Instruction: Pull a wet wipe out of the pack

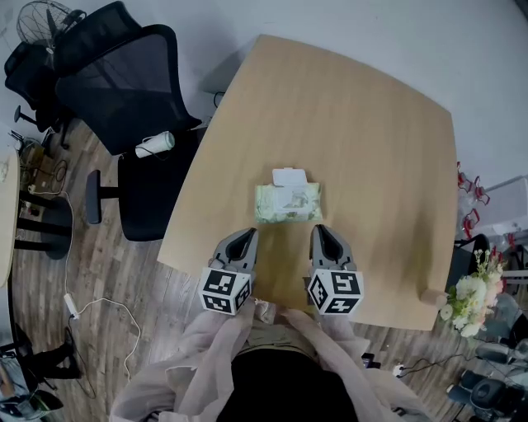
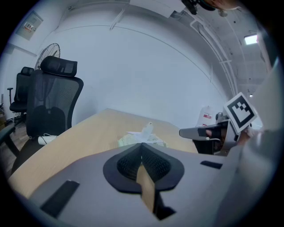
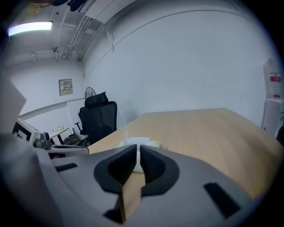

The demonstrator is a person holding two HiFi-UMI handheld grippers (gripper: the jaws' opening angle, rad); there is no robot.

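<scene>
Wet wipe pack point(image 1: 287, 203) lies on the surface point(image 1: 371, 124), its white lid point(image 1: 289, 176) flipped open, just ahead of your left claw point(image 1: 245, 236) and right claw point(image 1: 320, 232), both clenched and empty. Pin the pack with one claw, spread the other, pinch only the top wipe and pull up slowly. The pack's print is too small to read

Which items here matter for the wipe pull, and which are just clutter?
Job:
- pack, lid open
- left gripper
- right gripper
- table

Clutter:
- chair
- fan
- flowers
</scene>
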